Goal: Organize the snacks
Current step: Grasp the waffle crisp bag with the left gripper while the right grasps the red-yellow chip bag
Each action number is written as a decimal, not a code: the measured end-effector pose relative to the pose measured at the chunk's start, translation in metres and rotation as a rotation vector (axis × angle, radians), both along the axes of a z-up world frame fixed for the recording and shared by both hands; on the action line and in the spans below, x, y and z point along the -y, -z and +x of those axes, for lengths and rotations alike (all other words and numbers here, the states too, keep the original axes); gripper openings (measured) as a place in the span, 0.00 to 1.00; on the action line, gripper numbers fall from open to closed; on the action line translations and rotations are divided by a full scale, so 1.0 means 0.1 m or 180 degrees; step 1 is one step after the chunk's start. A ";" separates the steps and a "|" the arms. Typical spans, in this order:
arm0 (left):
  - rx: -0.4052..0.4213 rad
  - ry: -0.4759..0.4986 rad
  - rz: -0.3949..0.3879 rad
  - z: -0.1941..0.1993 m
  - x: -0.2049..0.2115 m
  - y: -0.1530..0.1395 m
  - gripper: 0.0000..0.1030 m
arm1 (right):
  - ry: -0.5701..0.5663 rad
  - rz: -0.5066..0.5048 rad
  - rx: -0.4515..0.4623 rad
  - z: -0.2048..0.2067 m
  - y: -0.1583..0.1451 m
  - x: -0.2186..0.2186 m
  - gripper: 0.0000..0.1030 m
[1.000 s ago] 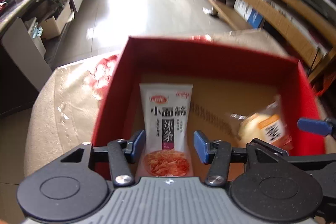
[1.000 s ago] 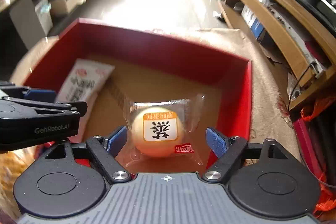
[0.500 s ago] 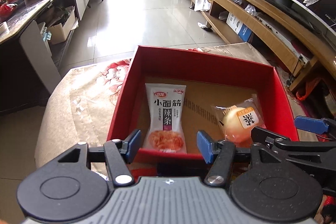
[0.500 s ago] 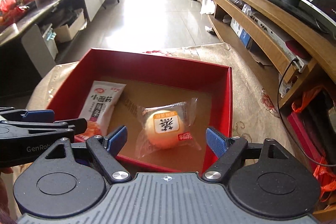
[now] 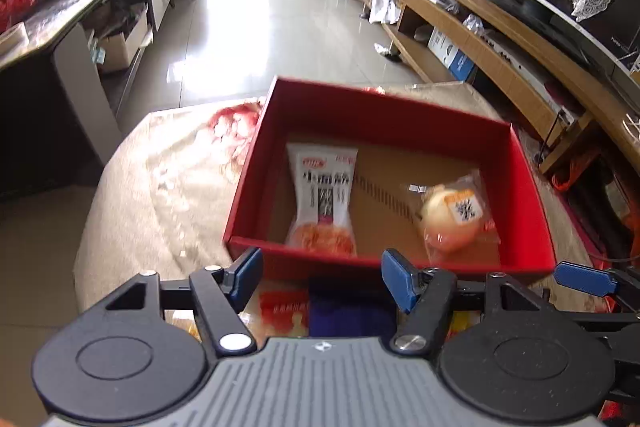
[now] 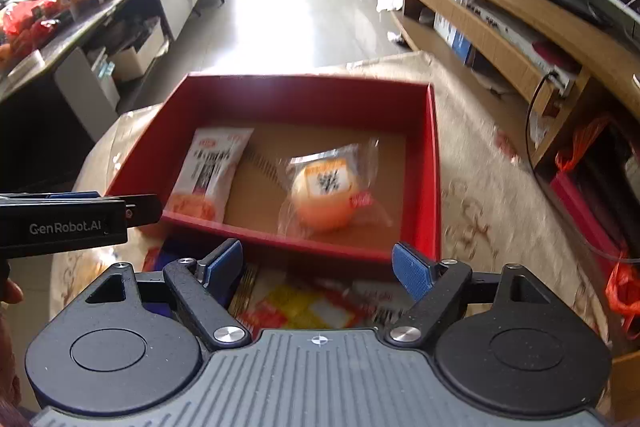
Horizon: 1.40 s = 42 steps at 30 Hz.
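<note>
Both released, nothing between: left gripper (image 5: 322, 277) just widening, right gripper (image 6: 318, 269). Bun (image 6: 326, 195) at two o'clock in red box (image 6: 280, 93) probably soft, light; best pinched gently by wrapper edge.

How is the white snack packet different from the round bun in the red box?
The white snack packet is flat and long; the round bun is plump. The packet is opaque and printed; the bun's wrapper is clear. The packet lies left, the bun right. Both rest inside the red box, untouched.
</note>
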State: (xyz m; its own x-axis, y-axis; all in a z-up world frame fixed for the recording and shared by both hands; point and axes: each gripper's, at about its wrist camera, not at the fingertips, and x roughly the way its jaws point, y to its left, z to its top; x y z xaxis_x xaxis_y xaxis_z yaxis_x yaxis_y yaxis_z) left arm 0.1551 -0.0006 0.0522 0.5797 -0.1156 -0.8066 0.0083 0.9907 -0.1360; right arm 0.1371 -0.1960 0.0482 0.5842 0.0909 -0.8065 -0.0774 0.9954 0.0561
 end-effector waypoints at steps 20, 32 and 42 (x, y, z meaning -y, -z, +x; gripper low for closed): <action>-0.0351 -0.0167 0.0093 -0.30 -0.28 0.33 0.65 | 0.0023 0.0070 -0.0304 -0.10 0.20 0.01 0.84; -0.0475 -0.0371 0.0053 -0.35 -0.59 0.59 0.76 | -0.0127 0.0109 -0.0427 -0.07 0.29 -0.17 0.85; -0.0604 -0.0243 0.0224 -0.29 -0.47 0.82 0.85 | -0.0152 0.0059 -0.0528 -0.04 0.39 -0.21 0.86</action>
